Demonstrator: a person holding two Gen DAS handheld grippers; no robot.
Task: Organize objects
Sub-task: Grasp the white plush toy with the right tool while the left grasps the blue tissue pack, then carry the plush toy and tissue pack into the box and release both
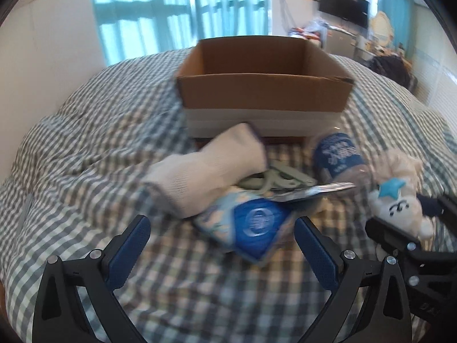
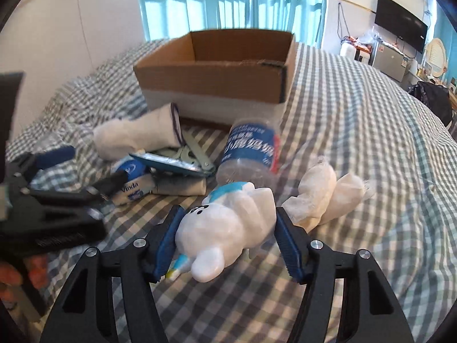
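White toy point(image 2: 225, 228) between right gripper point(image 2: 228, 243) jaws.

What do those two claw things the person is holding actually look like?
Both match. The left gripper and right gripper each have two black, angular plastic arms with triangular cut-outs, joined by round silver bolts. Each arm ends in a flat finger faced with a blue, finely textured pad. No cables or sleeves show; faint lettering on one body is unreadable.

Checked bedspread point(image 2: 357, 143), teal-curtained window point(image 2: 228, 0), wall television point(image 2: 401, 30)
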